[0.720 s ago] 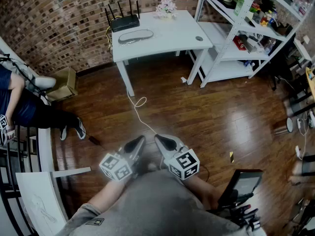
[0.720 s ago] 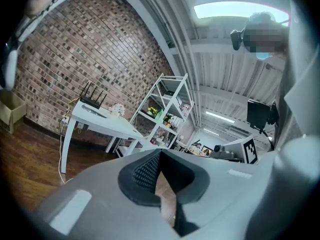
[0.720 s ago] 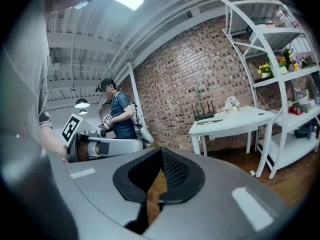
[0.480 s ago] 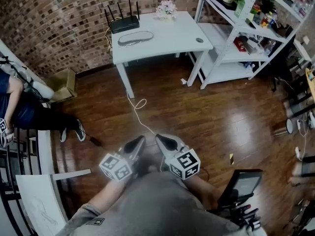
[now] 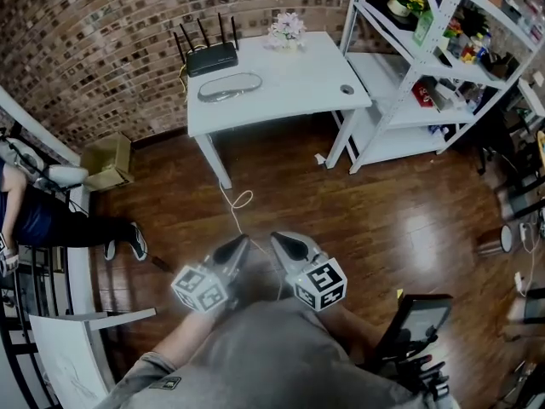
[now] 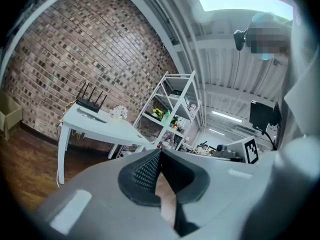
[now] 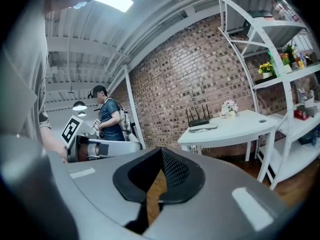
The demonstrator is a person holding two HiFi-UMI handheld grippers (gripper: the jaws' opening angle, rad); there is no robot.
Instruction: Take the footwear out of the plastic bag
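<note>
Left gripper (image 5: 240,245) and right gripper (image 5: 279,242), jaws pressed together on nothing, sit tucked against the body, probably idle, since the likely bagged footwear, a grey bundle (image 5: 228,86), lies well apart on the white table (image 5: 298,66).

Bright, even indoor lighting comes from a ceiling light panel (image 6: 245,3) overhead, leaving soft glare on the glossy wooden floor (image 5: 413,220), while all views bend strongly and darken toward their edges and the nearest foreground looks soft.
</note>
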